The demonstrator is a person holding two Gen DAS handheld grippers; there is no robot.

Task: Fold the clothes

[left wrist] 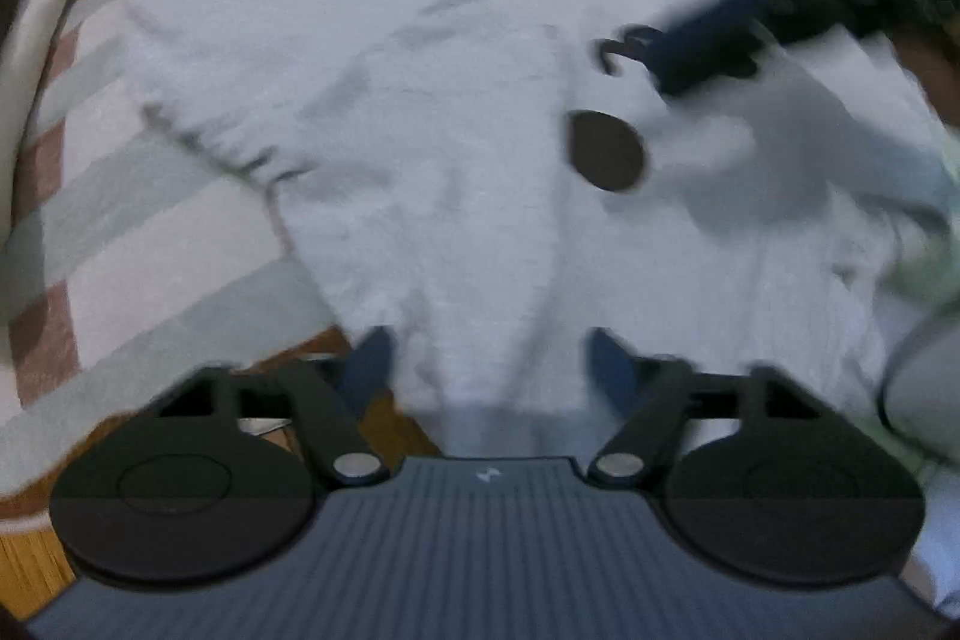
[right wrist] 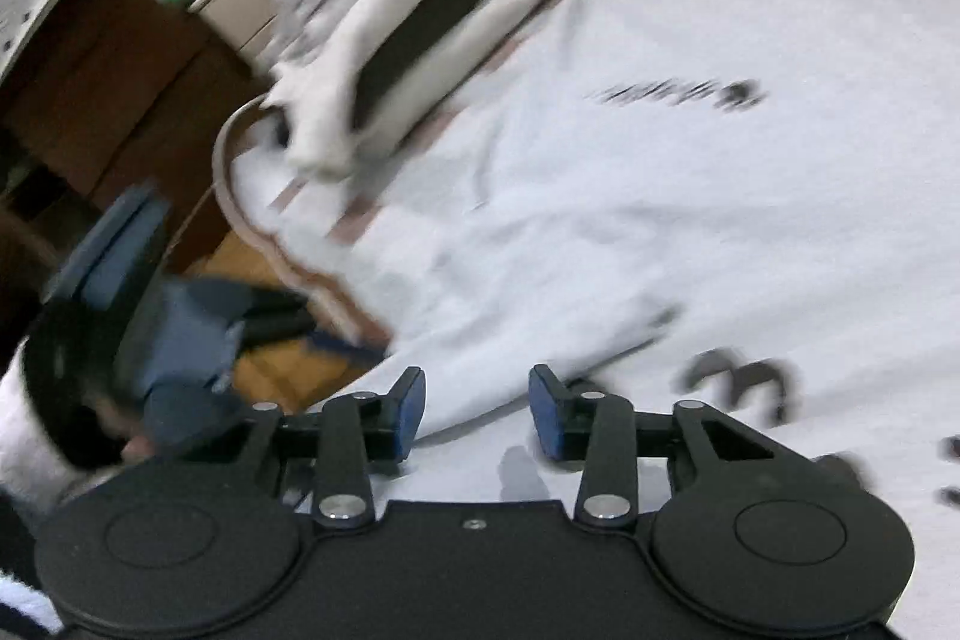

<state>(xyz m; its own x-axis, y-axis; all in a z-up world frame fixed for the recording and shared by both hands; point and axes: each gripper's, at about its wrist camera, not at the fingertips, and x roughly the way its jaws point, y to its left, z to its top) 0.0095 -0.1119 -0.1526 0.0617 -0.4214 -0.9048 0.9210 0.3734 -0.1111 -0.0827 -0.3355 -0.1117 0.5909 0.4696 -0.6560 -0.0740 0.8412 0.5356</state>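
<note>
Between the jaws of the left gripper [left wrist: 486, 364] lies a fold of the white shirt [left wrist: 420, 112]. The two blue fingers [left wrist: 369, 361] stand wide apart, one on each side of the cloth, and they do not pinch it. The shirt spreads out ahead of those jaws over a striped bed cover [left wrist: 120, 196]. It lies flat like that so it can be folded. Ahead and to the right of the left jaws, the right gripper [left wrist: 708, 58] reaches over the shirt, close to a dark oval patch [left wrist: 606, 151] that I cannot name.

From the right wrist view, the right gripper [right wrist: 477, 415] also has its jaws apart, with nothing between them. The shirt [right wrist: 660, 220] lies just under and ahead of them, with dark print [right wrist: 690, 94] on it. To the left of those jaws the left gripper [right wrist: 180, 334] sits at the shirt's edge. Far ahead and to the left a pile of folded clothes [right wrist: 384, 58] rests on the bed, out of the way.

I think both grippers are set to grab the near edge of the shirt. Everything is blurry, so I cannot tell if the jaws touch the cloth
</note>
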